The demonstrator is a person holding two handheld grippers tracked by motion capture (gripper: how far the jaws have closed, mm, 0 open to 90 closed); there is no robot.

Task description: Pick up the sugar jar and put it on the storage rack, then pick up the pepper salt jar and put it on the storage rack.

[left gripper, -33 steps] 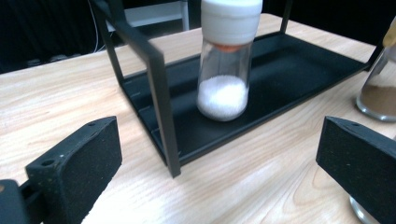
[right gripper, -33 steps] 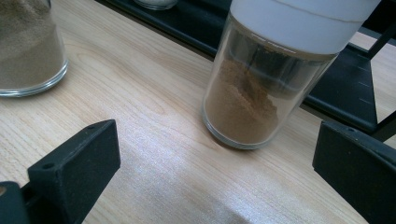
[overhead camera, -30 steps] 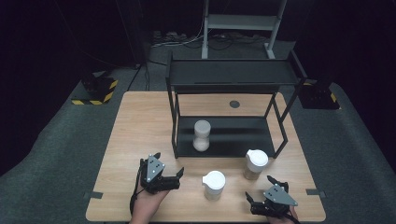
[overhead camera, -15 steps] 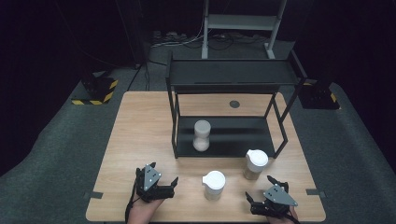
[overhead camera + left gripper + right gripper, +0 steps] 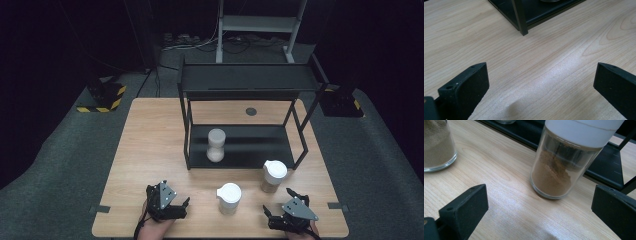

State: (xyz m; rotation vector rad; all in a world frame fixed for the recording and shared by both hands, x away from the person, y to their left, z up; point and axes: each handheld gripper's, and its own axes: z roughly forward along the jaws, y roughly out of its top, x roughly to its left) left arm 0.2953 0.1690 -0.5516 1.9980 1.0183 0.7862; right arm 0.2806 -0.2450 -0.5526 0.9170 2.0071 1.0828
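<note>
The left gripper rests low on the pale grained wooden table, its black jaws spread wide over bare wood. Just right of it stands a clear glass jar with a white lid, upright. A second white-lidded round glass jar of brown powder stands upright, long axis vertical, just before the right gripper, whose jaws gape, holding nothing.

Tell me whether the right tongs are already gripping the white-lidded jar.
No, the right tongs stand wide open, short of the jar, which stands untouched on the table.
</note>
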